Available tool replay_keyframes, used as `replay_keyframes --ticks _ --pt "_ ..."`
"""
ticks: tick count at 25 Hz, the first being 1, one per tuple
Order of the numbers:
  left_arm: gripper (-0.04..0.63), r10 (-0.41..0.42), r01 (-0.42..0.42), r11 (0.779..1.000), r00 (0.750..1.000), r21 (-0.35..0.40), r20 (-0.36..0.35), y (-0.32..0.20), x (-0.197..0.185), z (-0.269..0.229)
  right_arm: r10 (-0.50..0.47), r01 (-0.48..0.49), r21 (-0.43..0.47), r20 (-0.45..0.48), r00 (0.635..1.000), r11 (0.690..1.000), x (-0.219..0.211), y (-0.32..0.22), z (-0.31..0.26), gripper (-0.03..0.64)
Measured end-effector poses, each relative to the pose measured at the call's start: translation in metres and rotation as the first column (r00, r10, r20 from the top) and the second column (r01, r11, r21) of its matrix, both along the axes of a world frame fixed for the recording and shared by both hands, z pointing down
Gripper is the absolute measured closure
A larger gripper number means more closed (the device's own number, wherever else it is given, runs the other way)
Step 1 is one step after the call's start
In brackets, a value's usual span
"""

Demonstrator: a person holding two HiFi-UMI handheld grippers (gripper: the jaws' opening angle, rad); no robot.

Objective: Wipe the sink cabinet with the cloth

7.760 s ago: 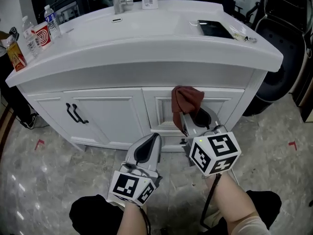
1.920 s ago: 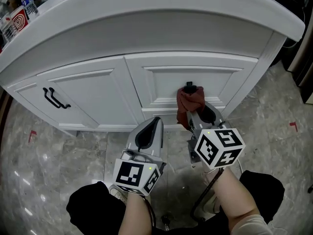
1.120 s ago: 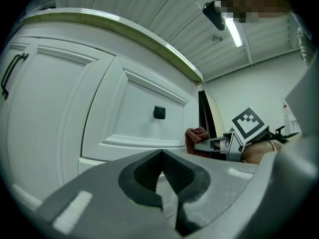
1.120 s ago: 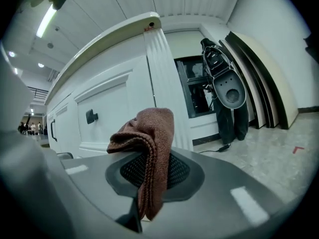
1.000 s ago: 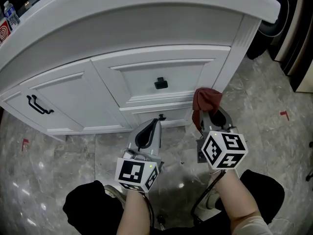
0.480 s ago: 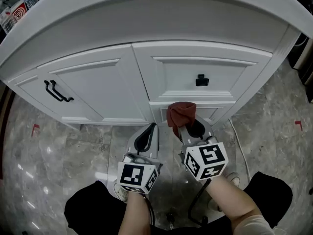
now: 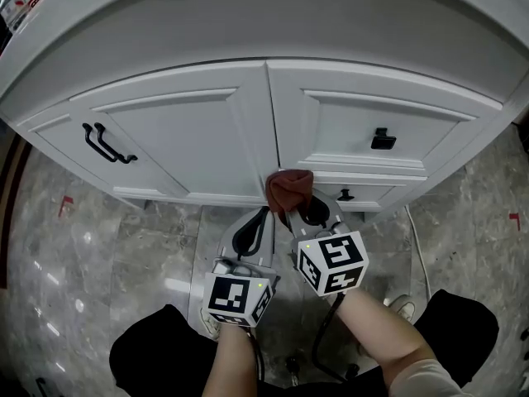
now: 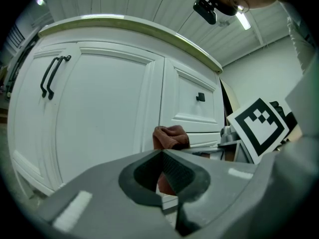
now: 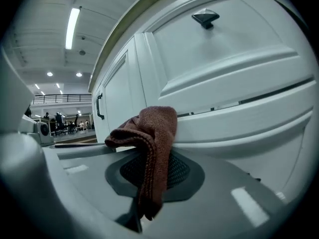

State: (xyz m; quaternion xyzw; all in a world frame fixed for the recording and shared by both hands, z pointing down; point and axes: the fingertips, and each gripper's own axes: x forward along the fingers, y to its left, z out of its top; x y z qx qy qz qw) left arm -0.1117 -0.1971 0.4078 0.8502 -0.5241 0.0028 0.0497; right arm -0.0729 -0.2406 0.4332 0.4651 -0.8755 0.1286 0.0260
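Note:
The white sink cabinet fills the upper head view, with a door on the left and drawers on the right. My right gripper is shut on a reddish-brown cloth, which presses against the lower front of the cabinet near the post between door and drawers. In the right gripper view the cloth drapes over the closed jaws, touching the lower drawer front. My left gripper hangs just left of it, shut and holding nothing; in its own view the cloth shows beyond its tips.
Two black bar handles sit on the left door. A black knob is on the upper drawer and another on the lower one. Grey marble floor lies below, with a white cord at the right.
The cloth in my right gripper has swept left along the cabinet's lower front, from below the drawer knob to the post beside the door. The left gripper stayed shut alongside.

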Motion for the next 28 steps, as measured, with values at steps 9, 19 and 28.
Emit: replay_keyframes --ticks 9,19,28 --pt "0.595 0.021 -0.022 1.000 0.999 -0.012 -0.035 -0.007 0.014 0.003 0.055 -0.055 -0.026 -0.022 0.998 0.998 0.036 -0.003 0.013 0.534" --pt "0.595 0.084 -0.085 0.996 0.995 -0.023 -0.050 -0.005 0.056 0.009 0.159 -0.159 -0.072 -0.008 0.987 0.985 0.097 -0.003 0.020 0.534" --pt "0.595 0.141 -0.143 0.989 0.988 -0.030 -0.058 -0.005 0.096 0.009 0.250 -0.244 -0.107 0.039 0.968 0.964 0.151 0.002 0.014 0.534"
